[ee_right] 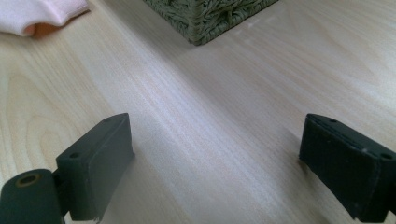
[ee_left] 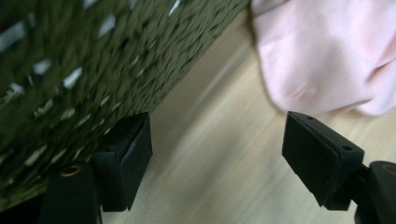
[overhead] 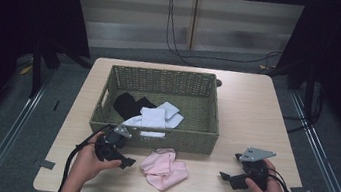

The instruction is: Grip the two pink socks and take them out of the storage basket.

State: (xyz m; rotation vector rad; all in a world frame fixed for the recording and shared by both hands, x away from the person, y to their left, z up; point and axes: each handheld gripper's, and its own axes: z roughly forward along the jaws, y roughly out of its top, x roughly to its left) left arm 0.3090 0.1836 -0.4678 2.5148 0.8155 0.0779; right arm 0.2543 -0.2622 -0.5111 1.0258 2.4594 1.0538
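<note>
A pink sock (overhead: 165,167) lies crumpled on the wooden table (overhead: 247,112), just in front of the green woven basket (overhead: 209,114). Inside the basket are white socks (overhead: 155,117) and a black one (overhead: 129,104). My left gripper (overhead: 125,160) sits low at the basket's front left corner, jaws open and empty, a short way left of the pink sock (ee_left: 327,51). In the left gripper view the basket wall (ee_left: 93,60) runs along the left jaw. My right gripper (overhead: 227,177) rests near the table's front right, open over bare wood, with the basket corner (ee_right: 210,14) ahead of it.
The table's front edge lies close behind both hands. Black curtains hang at both sides, and cables trail over the floor beyond the table. Bare wood stretches right of the basket.
</note>
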